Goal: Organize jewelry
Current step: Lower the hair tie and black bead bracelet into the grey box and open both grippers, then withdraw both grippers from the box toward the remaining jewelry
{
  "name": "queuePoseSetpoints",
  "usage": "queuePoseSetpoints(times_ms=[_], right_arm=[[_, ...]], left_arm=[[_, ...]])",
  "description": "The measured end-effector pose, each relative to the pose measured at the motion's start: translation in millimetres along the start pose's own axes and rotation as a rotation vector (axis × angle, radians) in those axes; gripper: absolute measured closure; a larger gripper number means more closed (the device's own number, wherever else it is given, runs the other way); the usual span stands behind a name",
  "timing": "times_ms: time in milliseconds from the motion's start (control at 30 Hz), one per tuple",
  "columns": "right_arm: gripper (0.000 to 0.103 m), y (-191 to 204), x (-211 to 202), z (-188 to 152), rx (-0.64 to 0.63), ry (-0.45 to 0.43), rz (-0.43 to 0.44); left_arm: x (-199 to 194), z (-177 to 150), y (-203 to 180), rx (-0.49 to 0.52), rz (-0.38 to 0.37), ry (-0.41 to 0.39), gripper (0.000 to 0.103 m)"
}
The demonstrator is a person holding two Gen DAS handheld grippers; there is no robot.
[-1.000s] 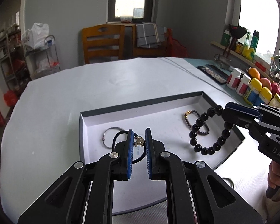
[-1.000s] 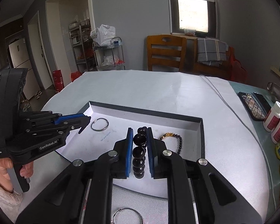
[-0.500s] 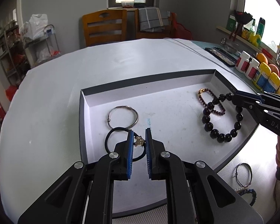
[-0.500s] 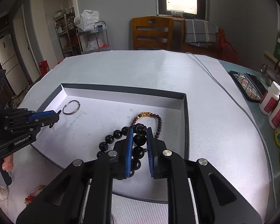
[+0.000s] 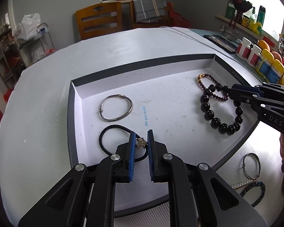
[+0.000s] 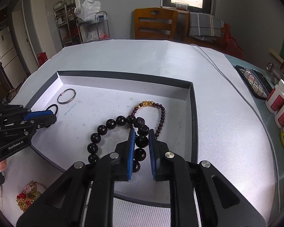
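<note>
Both tools are clamped on jewelry over the tray. Largest in view is the round bench (image 5: 47, 98), covered in a white textured sheet, with wooden chairs (image 5: 99, 21) behind it and bottles (image 5: 263, 62) along its right edge.

On the bench sits the shallow tray (image 5: 142, 64), dark-rimmed with a white floor, and most of the jewelry lies inside it.

Left tool (image 5: 141, 139): its blue pads are closed on a small gold star charm (image 5: 141, 143) belonging to a black cord loop (image 5: 111, 130), which lies on the tray floor near the front left corner.

Right tool (image 6: 141, 138): its pads grip one bead of the big black bead bracelet (image 6: 102, 130). The rest of that bracelet rests on the tray floor at the right side, curving away to the left in the right wrist view.

Partly under the black beads lies a dark red bead bracelet (image 6: 161, 113) with a gold charm (image 6: 147, 103) at its far end; the two overlap.

A thin silver bangle (image 5: 116, 110) lies flat in the left part of the tray, just beyond the cord loop and apart from it.

Outside the tray, on the near bench, are another thin bangle (image 5: 251, 165), a dark blue beaded band (image 5: 255, 191), and a red and gold bead cluster (image 6: 28, 196).
</note>
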State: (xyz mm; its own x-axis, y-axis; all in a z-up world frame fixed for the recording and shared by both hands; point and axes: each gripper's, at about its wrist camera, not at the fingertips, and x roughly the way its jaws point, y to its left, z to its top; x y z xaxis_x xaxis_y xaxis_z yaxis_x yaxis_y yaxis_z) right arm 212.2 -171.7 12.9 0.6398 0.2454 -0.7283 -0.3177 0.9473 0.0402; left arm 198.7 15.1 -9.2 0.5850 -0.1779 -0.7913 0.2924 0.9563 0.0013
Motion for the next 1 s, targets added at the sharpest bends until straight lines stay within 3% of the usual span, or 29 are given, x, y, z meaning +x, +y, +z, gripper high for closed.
queuePoseSetpoints(times_ms=[500,600,667,700,733,867,1000], right_arm=[[0.089,3,8,-3,-0.001,0.033,0.023],[0.086,2,6,-2,0.008,0.026,0.027],[0.075,0,5,-1,0.016,0.017,0.030],[0.063,-1,3,-1,0.023,0.008,0.036],[0.058,-2,1,0,0.029,-0.001,0.040],[0.057,-3,-4,2,0.044,-0.024,0.035],[0.042,-6,-5,3,0.059,-0.038,0.033]], left_arm=[[3,0,3,-0.020,-0.018,0.005,0.089],[-1,1,1,-0.015,-0.025,-0.014,0.075],[-5,2,0,-0.014,-0.022,-0.032,0.071],[-7,2,0,-0.016,-0.025,-0.042,0.069],[-10,3,1,-0.022,-0.027,-0.053,0.061],[-15,5,4,-0.047,-0.028,-0.076,0.051],[-18,7,7,-0.071,-0.024,-0.093,0.037]])
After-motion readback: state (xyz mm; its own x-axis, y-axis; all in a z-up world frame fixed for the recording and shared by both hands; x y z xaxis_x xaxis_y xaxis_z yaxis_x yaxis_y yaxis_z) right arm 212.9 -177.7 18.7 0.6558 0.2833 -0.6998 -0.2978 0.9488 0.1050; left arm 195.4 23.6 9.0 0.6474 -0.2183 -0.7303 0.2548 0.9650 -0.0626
